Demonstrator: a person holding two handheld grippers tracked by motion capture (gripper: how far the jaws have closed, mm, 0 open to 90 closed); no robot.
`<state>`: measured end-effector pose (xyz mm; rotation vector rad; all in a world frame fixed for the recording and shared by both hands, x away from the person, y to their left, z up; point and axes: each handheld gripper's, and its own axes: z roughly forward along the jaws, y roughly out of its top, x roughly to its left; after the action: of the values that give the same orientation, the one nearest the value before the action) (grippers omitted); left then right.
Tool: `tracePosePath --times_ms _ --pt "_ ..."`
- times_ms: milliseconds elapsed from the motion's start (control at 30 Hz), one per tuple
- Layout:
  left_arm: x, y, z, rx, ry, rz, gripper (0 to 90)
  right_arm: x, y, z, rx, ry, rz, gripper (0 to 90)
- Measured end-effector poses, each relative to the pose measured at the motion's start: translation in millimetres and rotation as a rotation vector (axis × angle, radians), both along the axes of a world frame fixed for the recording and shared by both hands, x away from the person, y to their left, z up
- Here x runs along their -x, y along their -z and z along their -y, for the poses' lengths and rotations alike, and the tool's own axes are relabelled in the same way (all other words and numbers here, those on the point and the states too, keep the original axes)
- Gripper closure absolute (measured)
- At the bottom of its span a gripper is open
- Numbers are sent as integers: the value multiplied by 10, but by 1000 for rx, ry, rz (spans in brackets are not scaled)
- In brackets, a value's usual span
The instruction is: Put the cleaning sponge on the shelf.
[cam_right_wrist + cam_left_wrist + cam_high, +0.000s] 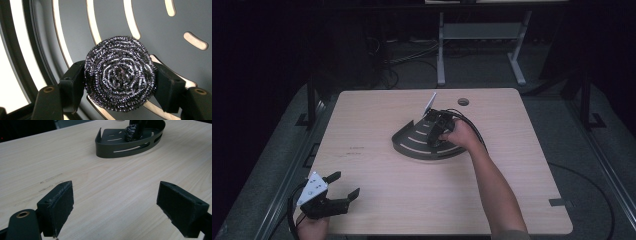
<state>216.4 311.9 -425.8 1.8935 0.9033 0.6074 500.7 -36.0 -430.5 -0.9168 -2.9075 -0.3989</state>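
In the lower left of the high view, the left tool (343, 186) rests at the near edge of the desk (377, 200), its jaws spread wide with nothing between them. Its own view shows bare wood grain between the two black pads (62, 202) and faint marks on the desk in the left half of the frame. Toward the middle of the high view sits a dark, fan-shaped slotted tray (412, 142). At its right part, just right of centre, the right tool (435, 131) points down into it. In the right gripper view, the narrow-set jaws press on either side of a round steel-wool scourer (120, 73), which sits over the tray's slotted floor (155, 20). In the left gripper view the scourer (131, 132) appears inside the tray at upper centre.
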Motion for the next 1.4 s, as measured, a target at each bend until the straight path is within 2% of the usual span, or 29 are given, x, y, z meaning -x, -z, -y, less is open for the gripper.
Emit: tracePosePath --times_ms 533,867,1033,1167,1400 --pt "7 -3 -2 1 -2 3 134 13 -42 16 -3 -1 7 277" --pt "12 0 -17 0 -6 1 133 62 -139 27 -21 5 24 185" --pt "19 1 -8 -4 -4 0 134 86 -201 44 -38 5 20 184" --pt "22 1 -9 -8 -3 -1 134 121 -254 63 -44 5 34 183" --pt "24 5 -4 -11 -3 1 134 166 -310 167 -67 5 39 184"
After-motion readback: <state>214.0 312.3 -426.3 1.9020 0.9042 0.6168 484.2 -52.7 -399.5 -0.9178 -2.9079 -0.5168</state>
